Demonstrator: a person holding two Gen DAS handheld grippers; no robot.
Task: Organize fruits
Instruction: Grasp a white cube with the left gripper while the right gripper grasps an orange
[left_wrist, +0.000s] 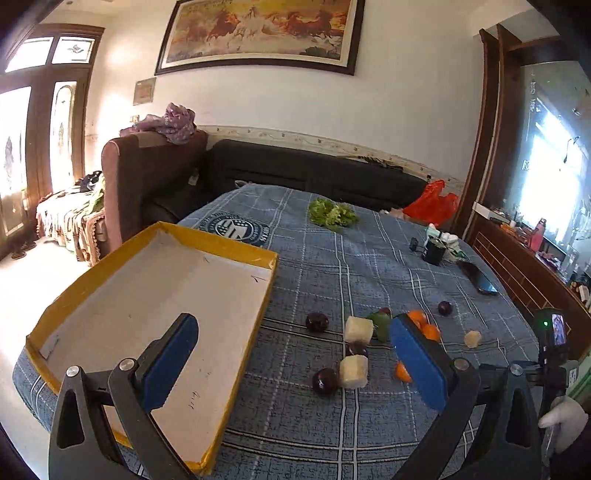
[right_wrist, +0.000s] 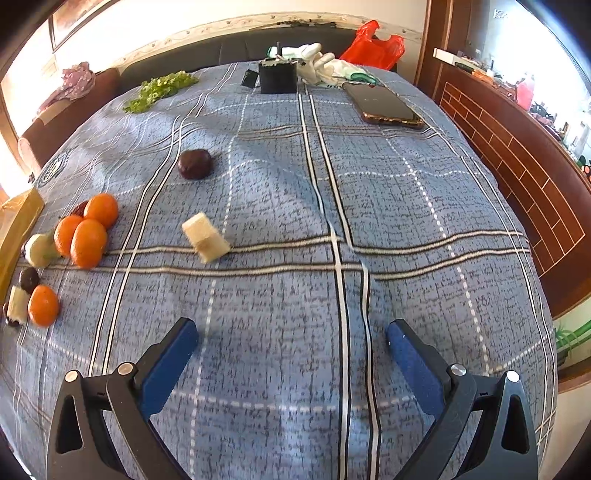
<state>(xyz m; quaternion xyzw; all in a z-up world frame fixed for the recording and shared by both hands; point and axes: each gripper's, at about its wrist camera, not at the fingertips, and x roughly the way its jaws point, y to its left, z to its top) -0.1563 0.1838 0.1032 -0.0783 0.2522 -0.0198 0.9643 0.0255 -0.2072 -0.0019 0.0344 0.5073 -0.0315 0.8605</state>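
A shallow yellow-edged box (left_wrist: 236, 254) lies at the table's left, bare inside. Right of it lie scattered fruits: dark plums (left_wrist: 317, 322), pale cut cubes (left_wrist: 358, 329), a green fruit (left_wrist: 382, 325) and oranges (left_wrist: 430, 331). My left gripper (left_wrist: 291, 354) is open and empty, hovering over the box's right wall and the fruits. In the right wrist view, oranges (right_wrist: 88, 242) cluster at the left, with a plum (right_wrist: 194, 164) and a pale cube (right_wrist: 205, 236) nearer the middle. My right gripper (right_wrist: 291, 347) is open and empty above bare cloth.
Blue plaid cloth (right_wrist: 388, 206) covers the table. At the far side lie lettuce (right_wrist: 160, 88), a black box (right_wrist: 277, 75), white gloves (right_wrist: 321, 66) and a phone (right_wrist: 386, 105). A red bag (right_wrist: 373, 46) and sofas stand behind. A wooden cabinet (right_wrist: 517, 158) runs along the right.
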